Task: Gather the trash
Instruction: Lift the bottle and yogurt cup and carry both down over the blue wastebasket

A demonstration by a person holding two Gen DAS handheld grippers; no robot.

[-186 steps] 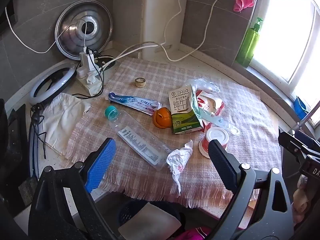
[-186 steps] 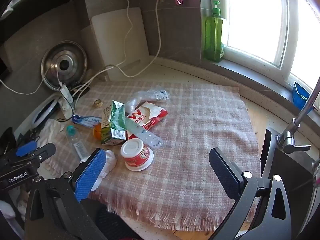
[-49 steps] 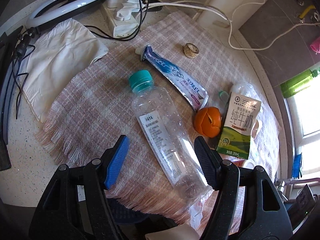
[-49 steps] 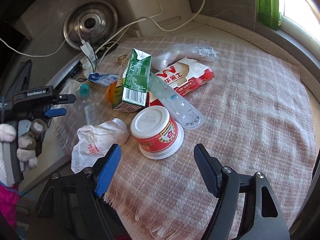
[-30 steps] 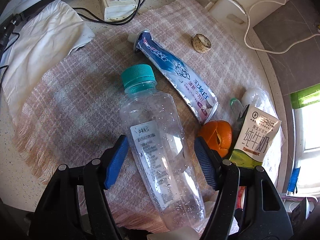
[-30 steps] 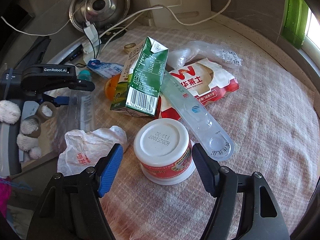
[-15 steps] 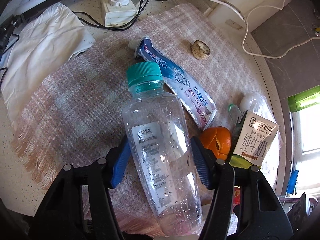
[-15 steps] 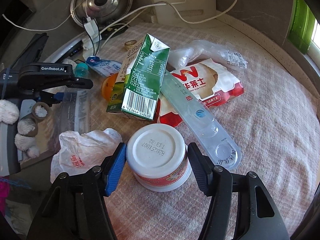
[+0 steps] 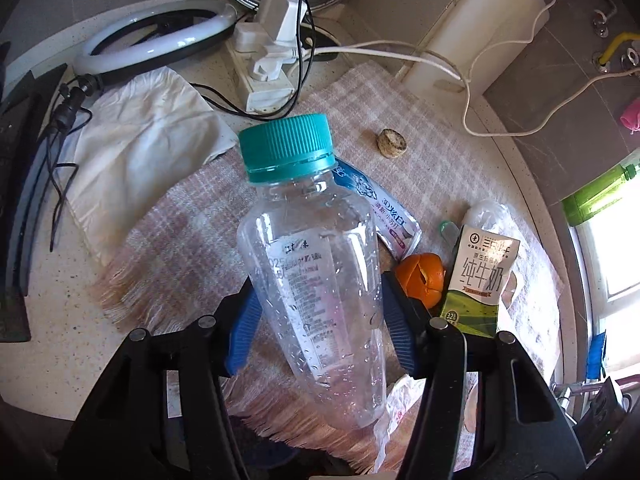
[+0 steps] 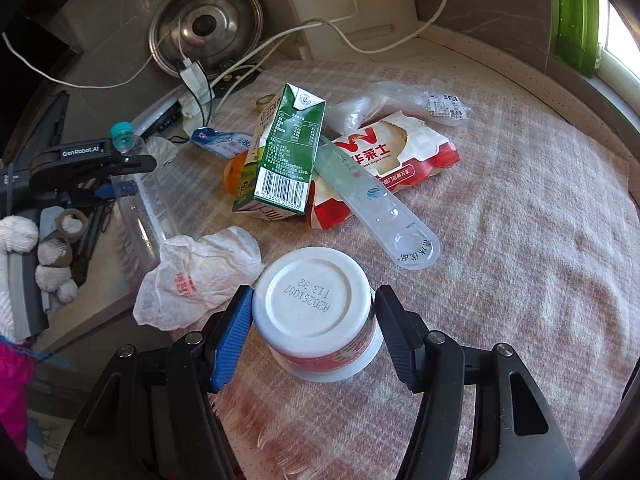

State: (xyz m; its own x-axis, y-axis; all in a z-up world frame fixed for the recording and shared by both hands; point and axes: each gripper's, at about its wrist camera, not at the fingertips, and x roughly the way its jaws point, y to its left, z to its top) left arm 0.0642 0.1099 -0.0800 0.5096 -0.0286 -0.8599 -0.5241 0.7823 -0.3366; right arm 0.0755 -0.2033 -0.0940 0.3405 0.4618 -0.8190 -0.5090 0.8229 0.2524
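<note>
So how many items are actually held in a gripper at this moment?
2. The clear bottle sits clamped in the left gripper, lifted off the cloth; the upturned white cup is pinched by the right gripper. Other trash lies loose.

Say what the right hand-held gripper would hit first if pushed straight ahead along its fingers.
The right hand-held gripper is shut on the upside-down cup. Ahead, the cup would probably meet the clear plastic strip or the green milk carton first; depth is unclear in the fisheye view.
</note>
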